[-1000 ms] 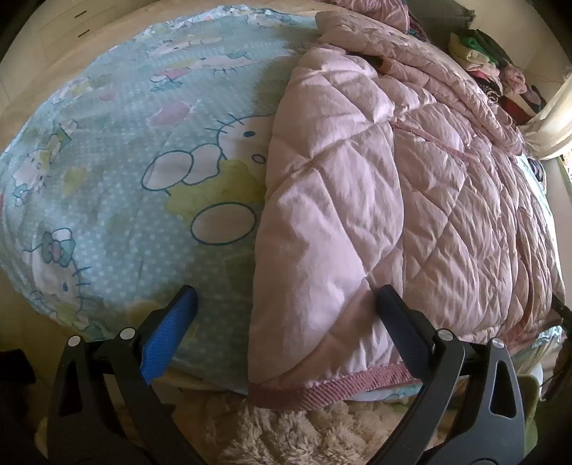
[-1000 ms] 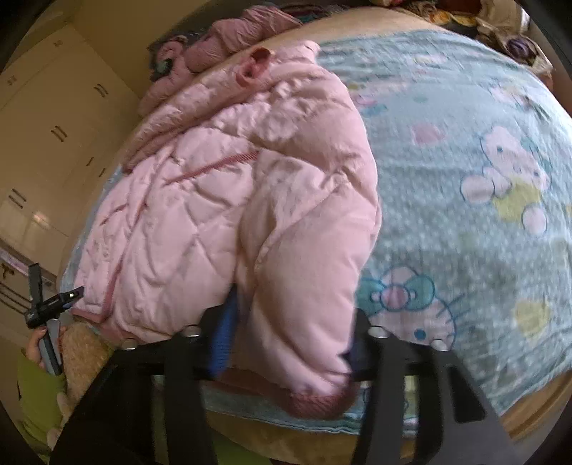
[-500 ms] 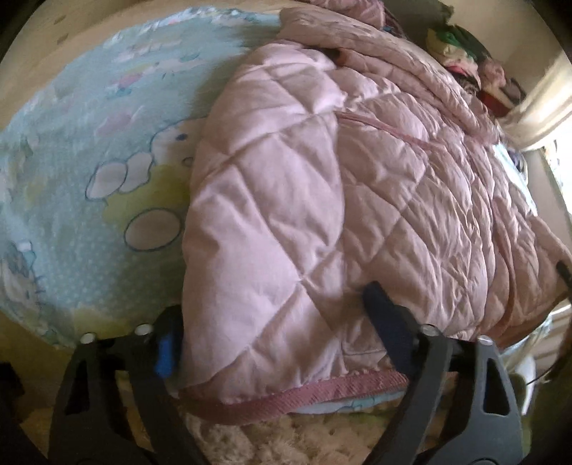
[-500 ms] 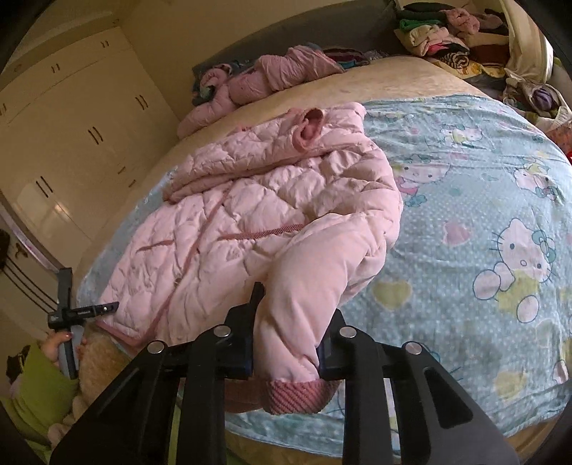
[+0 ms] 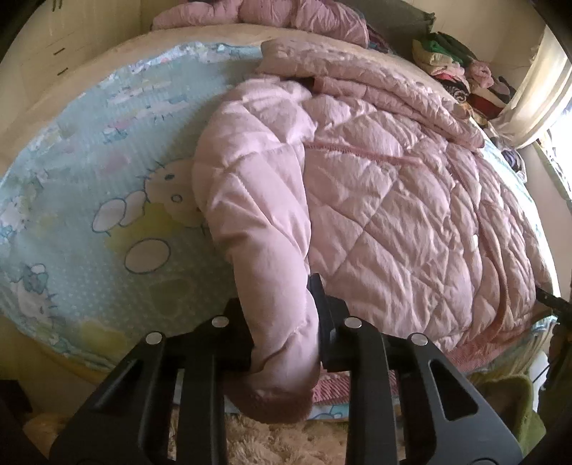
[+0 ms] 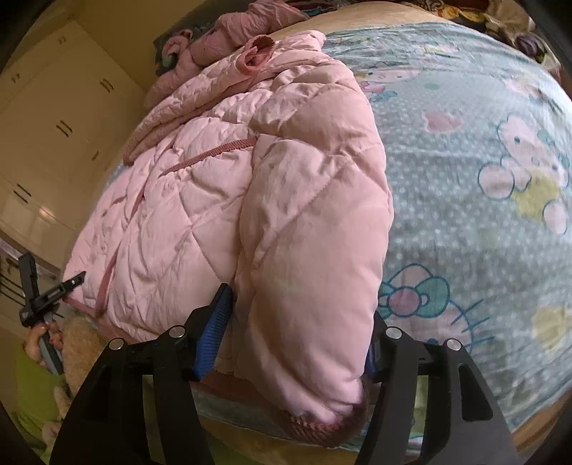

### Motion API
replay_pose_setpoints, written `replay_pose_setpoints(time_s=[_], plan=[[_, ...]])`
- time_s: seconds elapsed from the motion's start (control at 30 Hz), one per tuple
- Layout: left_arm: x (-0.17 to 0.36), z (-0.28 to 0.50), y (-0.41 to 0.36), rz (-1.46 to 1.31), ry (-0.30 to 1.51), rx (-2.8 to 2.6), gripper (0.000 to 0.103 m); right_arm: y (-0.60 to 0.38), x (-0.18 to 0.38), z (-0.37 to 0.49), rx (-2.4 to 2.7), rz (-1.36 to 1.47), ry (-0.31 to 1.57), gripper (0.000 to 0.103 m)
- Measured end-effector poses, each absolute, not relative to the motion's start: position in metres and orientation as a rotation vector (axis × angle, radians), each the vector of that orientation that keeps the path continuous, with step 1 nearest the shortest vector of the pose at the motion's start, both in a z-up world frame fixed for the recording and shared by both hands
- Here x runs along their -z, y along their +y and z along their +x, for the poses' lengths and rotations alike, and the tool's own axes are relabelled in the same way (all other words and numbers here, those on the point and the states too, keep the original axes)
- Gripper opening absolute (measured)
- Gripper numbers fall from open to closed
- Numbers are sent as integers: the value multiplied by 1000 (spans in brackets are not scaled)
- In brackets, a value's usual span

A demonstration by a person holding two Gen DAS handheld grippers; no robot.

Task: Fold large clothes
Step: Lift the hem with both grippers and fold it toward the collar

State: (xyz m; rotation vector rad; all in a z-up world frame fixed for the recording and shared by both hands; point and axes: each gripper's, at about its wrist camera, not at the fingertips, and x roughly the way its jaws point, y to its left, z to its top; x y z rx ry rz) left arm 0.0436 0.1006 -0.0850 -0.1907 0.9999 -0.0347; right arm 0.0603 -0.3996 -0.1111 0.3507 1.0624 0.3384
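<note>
No legible text, label, brand or number anywhere in view.

Left tool (image 5: 282,322) clamped, right tool (image 6: 296,329) parted

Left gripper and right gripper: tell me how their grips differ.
The left gripper has just closed, pinching a fold of the pink jacket; the right gripper has just opened, jaws apart around its sleeve. The left gripper's pads sit mostly hidden in fabric; the right gripper's blue pad shows clearly. Both work the jacket's near edge.

Jacket (image 5: 393,200) lies on bed sheet (image 5: 89,171) at near edge; second garment (image 6: 250,25), probably another jacket, at far edge
</note>
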Motion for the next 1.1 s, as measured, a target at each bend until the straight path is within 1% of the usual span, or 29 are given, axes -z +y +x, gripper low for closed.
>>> replay_pose_setpoints(time_s=[0.03, 0.1, 0.13, 0.17, 0.27, 0.37, 0.47, 0.73, 1.1], plan=[[83, 43, 101, -194, 993, 36, 16, -400, 111, 60, -345, 354, 1063, 60], [77, 42, 101, -193, 975, 40, 15, -400, 110, 60, -358, 352, 1065, 53], [74, 41, 100, -190, 966, 41, 15, -400, 109, 59, -376, 348, 1060, 41], [71, 40, 99, -186, 957, 42, 15, -400, 106, 57, -394, 350, 1046, 34], [60, 38, 96, -182, 923, 48, 14, -402, 94, 53, -425, 347, 996, 24], [48, 37, 94, -170, 889, 47, 14, -403, 80, 51, -447, 355, 947, 21], [36, 39, 92, -159, 861, 52, 14, -405, 63, 50, -466, 369, 886, 20], [9, 48, 87, -136, 786, 55, 14, -406, 14, 64, -509, 390, 759, 19], [-25, 68, 103, -178, 711, 46, 14, -406, -29, 99, -523, 416, 648, 19]])
